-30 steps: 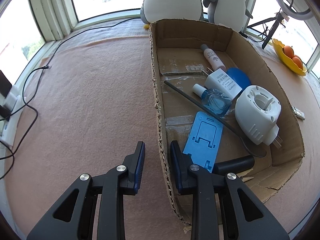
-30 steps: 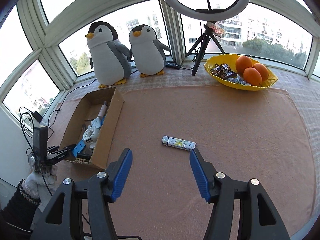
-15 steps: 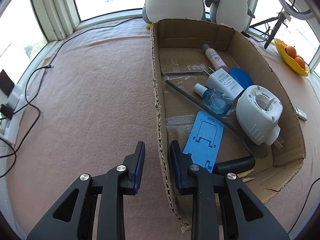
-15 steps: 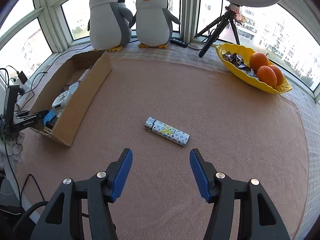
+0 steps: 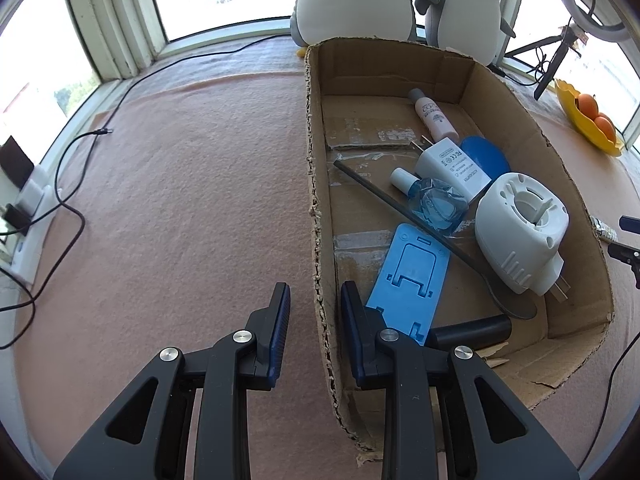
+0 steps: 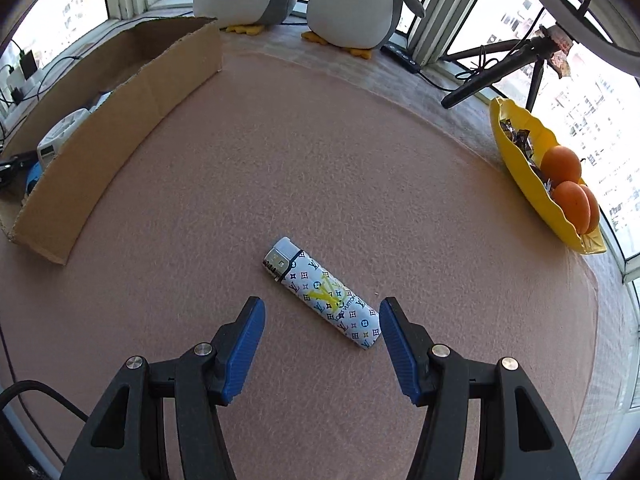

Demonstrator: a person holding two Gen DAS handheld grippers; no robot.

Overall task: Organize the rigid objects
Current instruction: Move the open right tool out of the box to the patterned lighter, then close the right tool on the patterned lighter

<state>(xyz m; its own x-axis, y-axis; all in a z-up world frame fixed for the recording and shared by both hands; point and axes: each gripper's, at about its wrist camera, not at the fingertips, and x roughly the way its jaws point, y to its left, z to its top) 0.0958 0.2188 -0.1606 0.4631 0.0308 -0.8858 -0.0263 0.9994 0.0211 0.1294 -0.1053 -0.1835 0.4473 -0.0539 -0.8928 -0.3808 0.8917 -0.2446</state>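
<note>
- Left wrist view: the left gripper (image 5: 314,292) was closed to its narrowest, its fingers astride the near long wall of the cardboard box (image 5: 316,184). Whether the pads actually pinched the wall could not be told.
- The box ran from 6 toward 12 o'clock and held several items, among them a blue phone stand (image 5: 408,276) at 5 o'clock and a white plug-in unit (image 5: 520,232) at 3 o'clock.
- Risk: the wall edge was ragged and thin. A sideways pull by this gripper would likely bend it or slide the box on the mat (image 5: 180,200).
- Right wrist view: the right gripper (image 6: 322,308) stood open, pads apart and touching nothing. The lighter (image 6: 324,296) lay flat on the mat, slanted from 11 to 5 o'clock, its rear end just beside the right-hand finger.
- Risk: the lighter lay skew to the jaws. Closing on it so would likely twist it or squeeze it out; the right-hand fingertip could also land on its end.
- Open room: bare mat lay all around the lighter. The box stood well apart at 10 o'clock and the yellow dish (image 6: 516,148) at 2 o'clock, so the path to the box looked unobstructed; only its near wall had to be cleared.
</note>
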